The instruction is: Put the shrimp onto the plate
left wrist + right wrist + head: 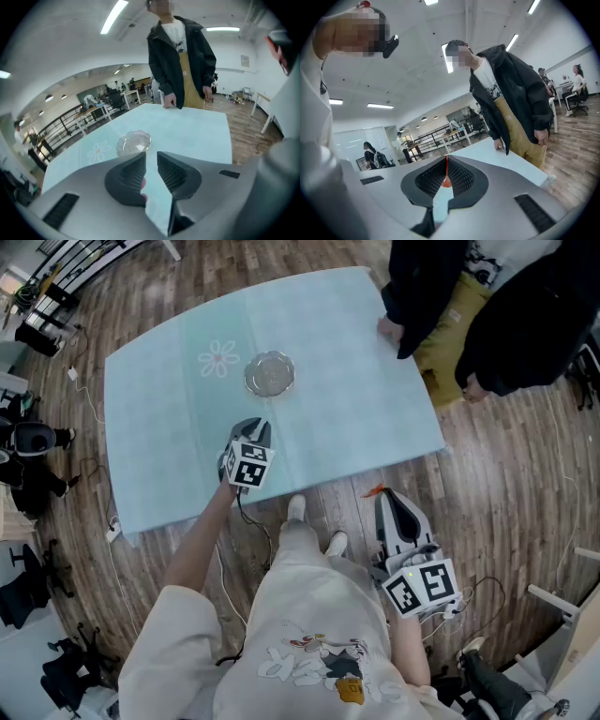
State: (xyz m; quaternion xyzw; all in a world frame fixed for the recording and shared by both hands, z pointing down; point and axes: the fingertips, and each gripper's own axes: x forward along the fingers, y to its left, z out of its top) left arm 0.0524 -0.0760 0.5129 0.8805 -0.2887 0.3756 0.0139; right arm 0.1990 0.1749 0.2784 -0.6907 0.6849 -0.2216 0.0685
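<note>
A clear glass plate (270,373) (133,142) sits empty on the pale blue table (356,399) beside a printed flower (218,359). My left gripper (255,430) (151,157) hovers over the table just short of the plate, its jaws a narrow gap apart. A small pink thing (143,184) peeks out at the left jaw's inner edge; whether it is gripped or lies beneath I cannot tell. My right gripper (382,495) (446,161) hangs off the table's near edge above the floor. It is shut on a thin orange shrimp (375,490) (446,183).
A person in a dark jacket (469,306) (183,61) (511,103) stands at the table's far right corner with a hand (389,329) on the cloth. Wooden floor surrounds the table, with cables (94,409) and office chairs (33,442) at the left.
</note>
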